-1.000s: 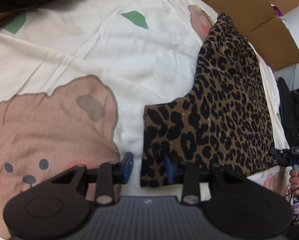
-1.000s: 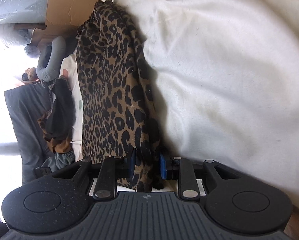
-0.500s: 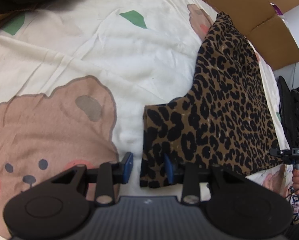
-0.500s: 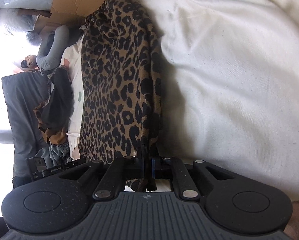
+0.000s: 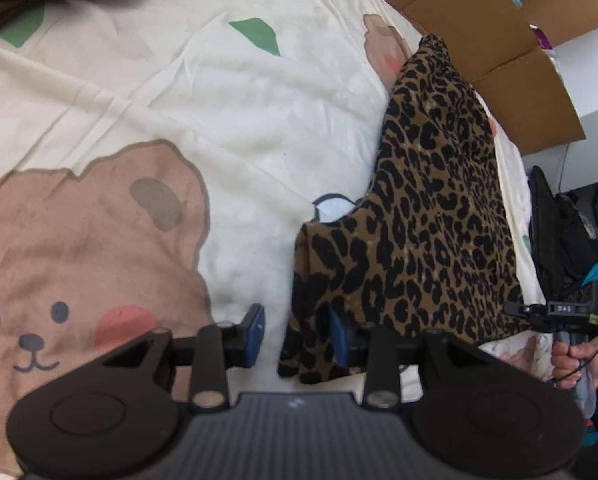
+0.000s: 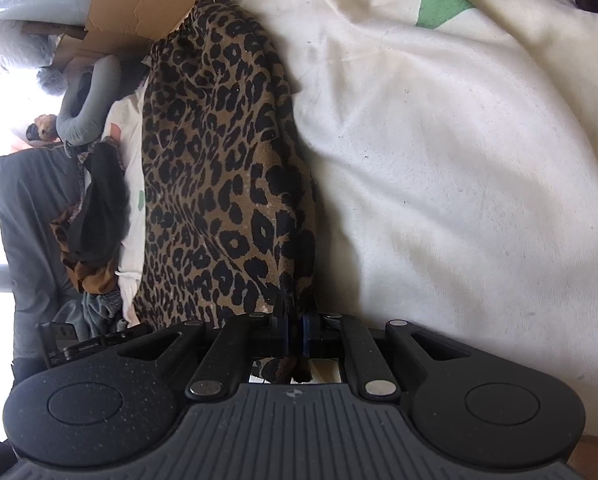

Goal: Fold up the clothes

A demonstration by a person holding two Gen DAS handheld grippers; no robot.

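A cream bedsheet printed with brown bears (image 5: 147, 128) carries the brown-and-black leopard-print garment (image 5: 431, 216) beside flattened brown cardboard (image 5: 499, 52), its corner between the spread left gripper (image 5: 297, 334), its hem pinched by the right gripper (image 6: 295, 330), lettering illegible.

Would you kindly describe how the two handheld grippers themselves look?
Both the left gripper and right gripper have matte black, ribbed bodies with round side lobes, black linkage arms with silver rivets, and blue-padded fingers. The right one looks dust-speckled. No sleeves show.
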